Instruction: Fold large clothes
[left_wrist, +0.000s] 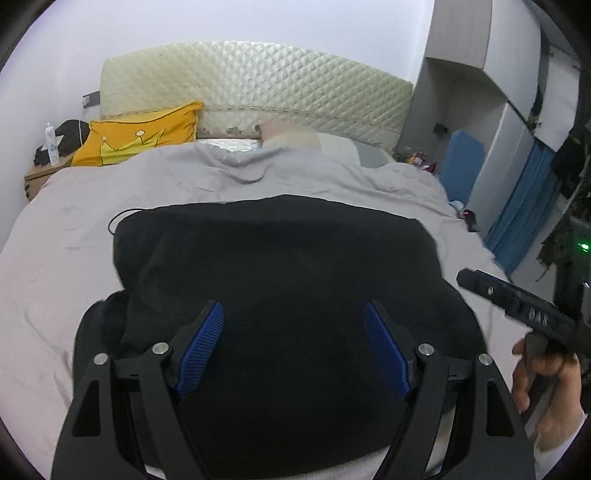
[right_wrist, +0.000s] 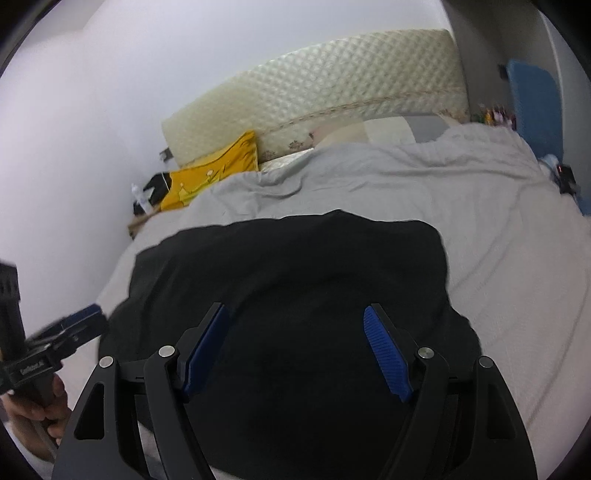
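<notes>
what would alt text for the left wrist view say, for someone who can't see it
The open left gripper hovers over a black garment spread on a bed's grey blanket, holding nothing. The right gripper, in a hand, enters from the right edge. Behind are a yellow crown pillow and a quilted cream headboard.

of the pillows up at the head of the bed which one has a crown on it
The yellow pillow on the left side, leaning against the quilted headboard. It carries a pale yellow crown design; the pale pillow near the middle shows no design.
</notes>
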